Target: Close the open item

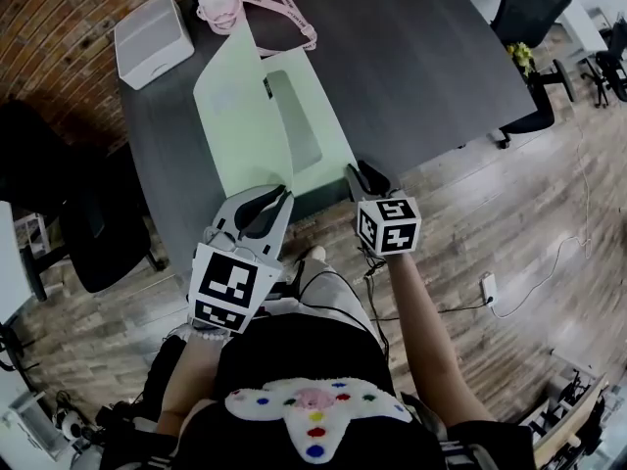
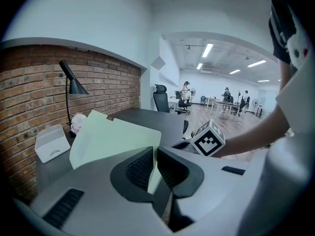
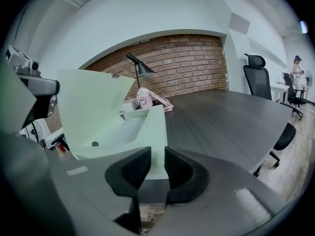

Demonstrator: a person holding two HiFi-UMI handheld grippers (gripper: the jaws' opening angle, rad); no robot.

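With left gripper (image 1: pixel 272 196), pinching raised flap (image 1: pixel 240 116) of folder (image 1: pixel 318 150), frame centre on desk (image 1: pixel 421 67). With right gripper (image 1: pixel 364 176), jaws parted, straddling near edge. Closing under way; next, lower flap flat.

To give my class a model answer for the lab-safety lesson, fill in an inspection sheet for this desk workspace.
Surface: dark grey table, mostly bare.
Job's things: pale green folder, open with its cover raised.
Clutter: white box, pink strapped item and black desk lamp at the far end.
Grippers: left gripper shut on the folder's cover; right gripper open at the folder's near edge.
Cables: white lead and plug on the floor.
Surroundings: brick wall, office chairs, wooden floor.
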